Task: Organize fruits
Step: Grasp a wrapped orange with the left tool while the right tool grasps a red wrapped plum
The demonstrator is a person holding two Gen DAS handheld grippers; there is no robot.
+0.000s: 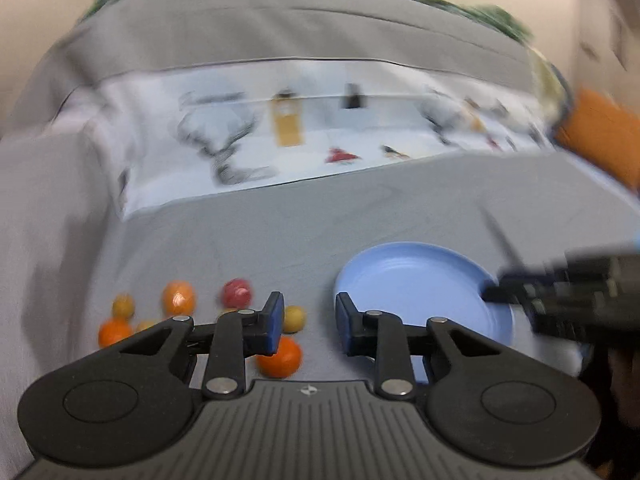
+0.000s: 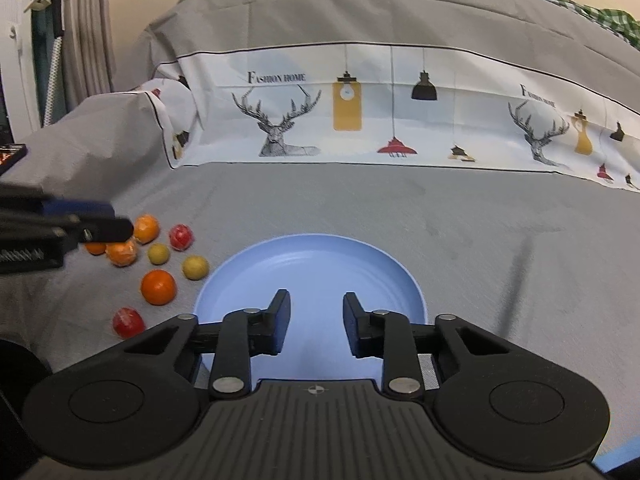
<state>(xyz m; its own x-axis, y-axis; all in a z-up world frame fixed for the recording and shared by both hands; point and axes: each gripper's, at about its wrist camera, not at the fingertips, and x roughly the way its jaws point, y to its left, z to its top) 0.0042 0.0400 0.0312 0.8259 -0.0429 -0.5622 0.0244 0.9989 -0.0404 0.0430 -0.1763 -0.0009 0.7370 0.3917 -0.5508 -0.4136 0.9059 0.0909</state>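
Small round fruits [image 2: 159, 287], orange, yellow, red, clustered on bed [image 2: 360, 208] left of empty blue plate [image 2: 404, 280]; no long axis. Both grippers' jaws narrowly apart, holding nothing.

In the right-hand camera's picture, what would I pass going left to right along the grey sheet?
The other gripper → the near red fruit → the big orange fruit → a yellow fruit → the blue plate, empty, with this gripper over its near edge.
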